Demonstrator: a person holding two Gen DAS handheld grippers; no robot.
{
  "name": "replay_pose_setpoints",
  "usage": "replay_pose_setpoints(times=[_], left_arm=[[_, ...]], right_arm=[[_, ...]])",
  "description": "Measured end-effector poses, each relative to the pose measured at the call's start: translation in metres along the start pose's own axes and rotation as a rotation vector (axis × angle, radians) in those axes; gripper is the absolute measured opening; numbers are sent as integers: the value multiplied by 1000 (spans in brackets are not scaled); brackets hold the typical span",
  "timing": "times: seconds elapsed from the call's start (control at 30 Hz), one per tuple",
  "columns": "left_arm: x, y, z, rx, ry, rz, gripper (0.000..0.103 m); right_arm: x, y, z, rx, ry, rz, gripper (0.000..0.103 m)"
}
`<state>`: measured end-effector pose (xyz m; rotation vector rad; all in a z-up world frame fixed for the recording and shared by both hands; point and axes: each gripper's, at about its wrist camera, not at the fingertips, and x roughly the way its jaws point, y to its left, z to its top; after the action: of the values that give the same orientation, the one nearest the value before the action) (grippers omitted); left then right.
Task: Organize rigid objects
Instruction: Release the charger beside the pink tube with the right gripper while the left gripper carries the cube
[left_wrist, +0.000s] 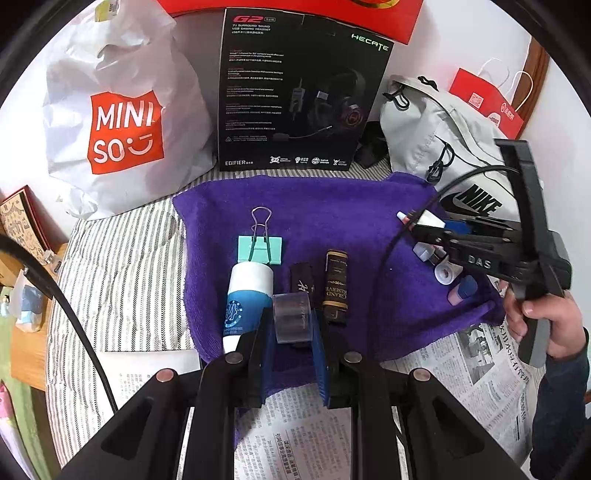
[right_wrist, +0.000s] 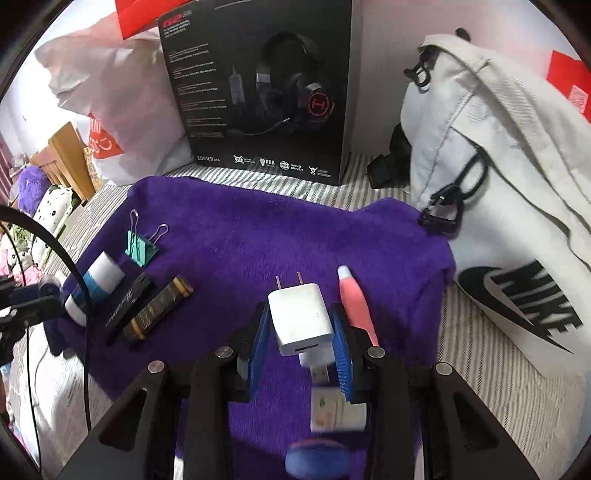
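A purple towel holds a row: a green binder clip, a white-and-blue tube, a black bar and a brown "Grand Reserve" bar. My left gripper is shut on a clear plastic roll just before the row. My right gripper is shut on a white USB charger, held over the towel's right part. A pink-and-white pen-shaped thing lies beside it.
A black headset box stands behind the towel, a white Miniso bag to its left, a white Nike bag to its right. Small white, pink and blue items lie under the right gripper. Newspaper covers the front.
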<state>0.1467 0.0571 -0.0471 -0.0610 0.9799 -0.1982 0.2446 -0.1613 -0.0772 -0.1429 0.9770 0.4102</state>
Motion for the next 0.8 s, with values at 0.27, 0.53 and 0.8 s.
replay_pose_setpoints(times=[0.27, 0.53, 0.8], left_arm=[[8, 5, 2, -4, 13, -6, 19], [11, 6, 1, -3, 23, -11, 19], [13, 4, 1, -4, 28, -9, 19]], right_arm=[[32, 1, 11, -2, 50, -8, 33], [48, -1, 9, 7, 82, -12, 33], [47, 0, 9, -10, 94, 0, 40]])
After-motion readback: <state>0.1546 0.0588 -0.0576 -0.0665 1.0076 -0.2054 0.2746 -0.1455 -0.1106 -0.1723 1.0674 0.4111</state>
